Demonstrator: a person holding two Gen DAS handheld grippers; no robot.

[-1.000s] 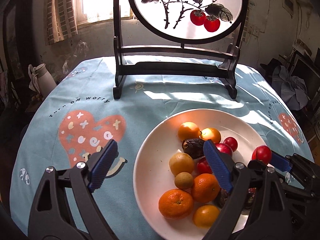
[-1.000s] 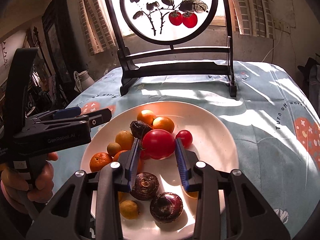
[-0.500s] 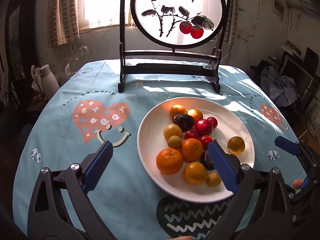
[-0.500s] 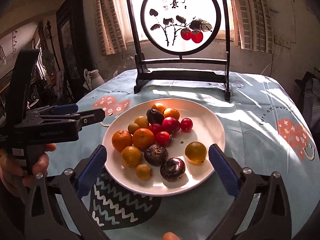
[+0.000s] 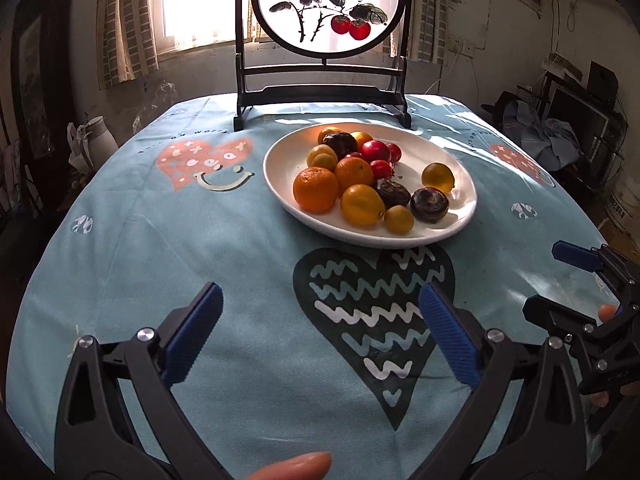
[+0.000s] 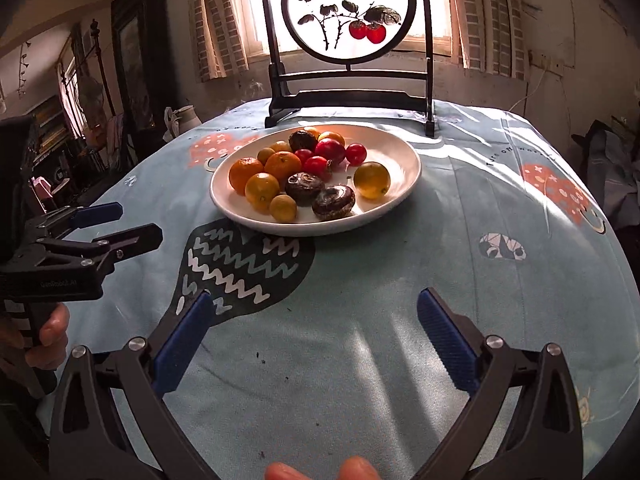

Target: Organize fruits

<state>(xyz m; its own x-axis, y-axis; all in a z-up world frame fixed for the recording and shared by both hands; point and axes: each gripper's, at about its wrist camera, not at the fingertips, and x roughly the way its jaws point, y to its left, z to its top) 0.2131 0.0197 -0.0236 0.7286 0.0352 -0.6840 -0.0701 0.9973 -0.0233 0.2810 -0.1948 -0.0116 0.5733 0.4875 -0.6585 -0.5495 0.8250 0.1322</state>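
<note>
— Fruit [image 5: 362,176] where?
— Heaped on the white plate [image 5: 466,216], far side of the blue cloth [image 5: 248,264], before the painted screen [image 5: 328,8].
— And the tongs?
— Left gripper [image 5: 320,328] and right gripper [image 6: 316,328] both spread wide, empty, near the table's front edge. Plate lies straight ahead, well apart; neither looks clearly nearer.

A round table covered by a pale blue printed tablecloth [image 5: 248,240] carries everything; the cloth shows a pink smiling heart [image 5: 204,162] at the left and a dark teal heart with white zigzags [image 5: 372,312] nearer the camera; a wide white ceramic plate [image 5: 280,168] rests directly on it; behind the plate, touching the cloth, stands a dark wooden stand holding a round painted screen [image 5: 320,92].
</note>
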